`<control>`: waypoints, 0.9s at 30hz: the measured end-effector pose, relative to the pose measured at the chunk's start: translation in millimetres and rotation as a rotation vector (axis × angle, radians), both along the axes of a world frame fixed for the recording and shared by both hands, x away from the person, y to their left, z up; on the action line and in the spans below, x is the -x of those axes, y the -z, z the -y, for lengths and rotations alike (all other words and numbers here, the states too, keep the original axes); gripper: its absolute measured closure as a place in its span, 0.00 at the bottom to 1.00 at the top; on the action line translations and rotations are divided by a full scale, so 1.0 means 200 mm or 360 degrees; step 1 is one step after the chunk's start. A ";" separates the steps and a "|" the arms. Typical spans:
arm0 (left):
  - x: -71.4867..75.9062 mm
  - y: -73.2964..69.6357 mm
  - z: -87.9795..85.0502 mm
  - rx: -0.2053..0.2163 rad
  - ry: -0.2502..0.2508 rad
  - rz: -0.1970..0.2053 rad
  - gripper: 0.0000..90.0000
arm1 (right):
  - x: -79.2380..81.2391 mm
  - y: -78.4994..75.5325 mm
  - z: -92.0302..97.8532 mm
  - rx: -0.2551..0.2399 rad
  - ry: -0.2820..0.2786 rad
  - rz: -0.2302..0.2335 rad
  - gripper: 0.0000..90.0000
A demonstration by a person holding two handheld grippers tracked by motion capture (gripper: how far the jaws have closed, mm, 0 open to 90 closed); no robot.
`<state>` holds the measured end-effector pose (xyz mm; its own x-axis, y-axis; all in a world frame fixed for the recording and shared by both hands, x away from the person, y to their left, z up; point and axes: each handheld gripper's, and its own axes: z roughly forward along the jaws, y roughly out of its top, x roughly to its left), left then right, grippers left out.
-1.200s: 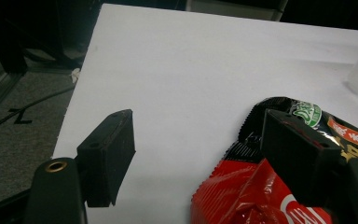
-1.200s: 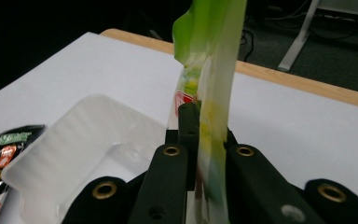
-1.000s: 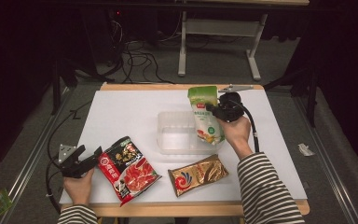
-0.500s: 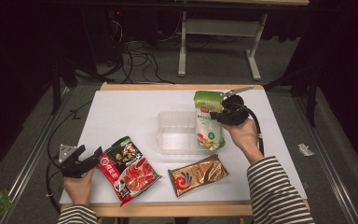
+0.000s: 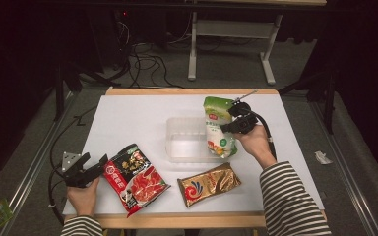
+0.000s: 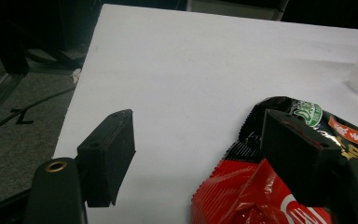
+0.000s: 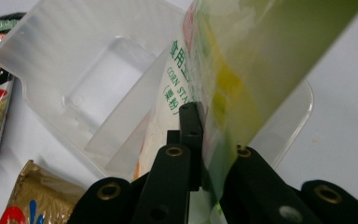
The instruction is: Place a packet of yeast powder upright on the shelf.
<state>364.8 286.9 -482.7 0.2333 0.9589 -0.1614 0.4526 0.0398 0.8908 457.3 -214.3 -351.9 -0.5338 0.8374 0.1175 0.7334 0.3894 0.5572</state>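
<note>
green and white, the starch pouch [image 5: 218, 127] is standing upright at the centre right of the high view, its lower end sitting at the right edge of the clear plastic tub [image 5: 187, 140]. we are seeing the right gripper [image 5: 232, 119] clamping it near the top, jaws having just been closing on the thin film (the right gripper view is showing the pads pinched on it). at the lower left, the left gripper [image 5: 92, 164] is resting on the white table [image 5: 128, 118] with jaws apart, one jaw lying over the red and black packet [image 5: 134, 177]. a gold packet [image 5: 209, 183] is lying at the lower centre.
</note>
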 end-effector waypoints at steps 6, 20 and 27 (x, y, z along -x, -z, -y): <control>0.00 0.00 0.00 -0.0004 0.0004 -0.0004 0.29 | 0.06 -0.02 0.02 -0.0101 0.0070 0.0197 1.00; 0.00 0.00 0.00 -0.0003 0.0004 -0.0005 0.29 | 0.14 0.13 0.02 -0.0198 0.0093 0.0405 1.00; 0.00 0.00 0.00 -0.0007 0.0000 -0.0006 0.29 | 0.16 0.16 0.04 -0.0154 0.0071 0.0387 1.00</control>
